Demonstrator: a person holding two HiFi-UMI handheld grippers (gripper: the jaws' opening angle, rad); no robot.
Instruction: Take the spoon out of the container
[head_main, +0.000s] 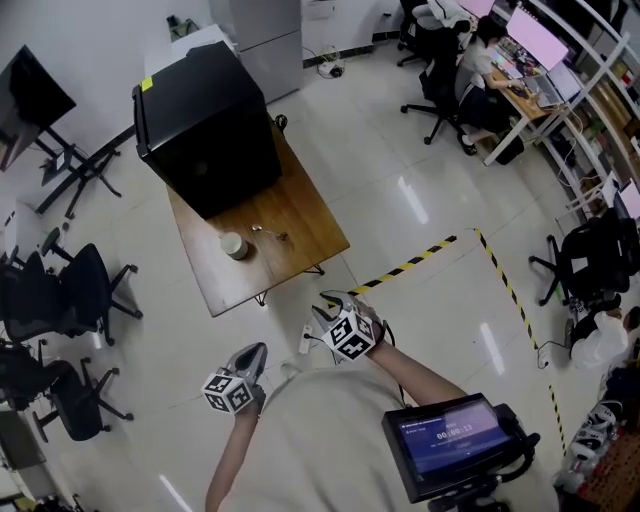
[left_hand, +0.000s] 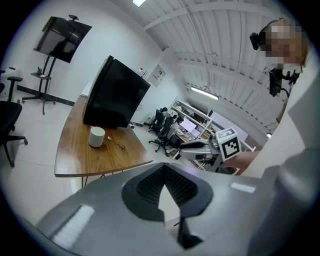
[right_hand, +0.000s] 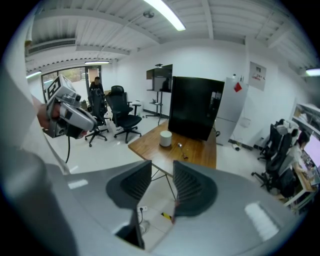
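Note:
A white cylindrical container (head_main: 234, 245) stands on a wooden table (head_main: 300, 215), in front of a large black box. A small metal spoon (head_main: 268, 233) lies on the tabletop just right of the container, outside it. The left gripper view shows the same container (left_hand: 97, 136) and spoon (left_hand: 116, 143); in the right gripper view the container (right_hand: 165, 139) and spoon (right_hand: 180, 150) are far off. Both grippers hang over the floor, well short of the table. My left gripper (head_main: 252, 353) has its jaw tips together, with nothing held. My right gripper (head_main: 332, 303) is open and empty.
The black box (head_main: 205, 125) fills the table's far half. Office chairs (head_main: 70, 290) stand to the left. Yellow-black tape (head_main: 410, 263) crosses the floor on the right, and a power strip (head_main: 305, 338) lies below the table's near corner. A person sits at desks (head_main: 520, 80) far right.

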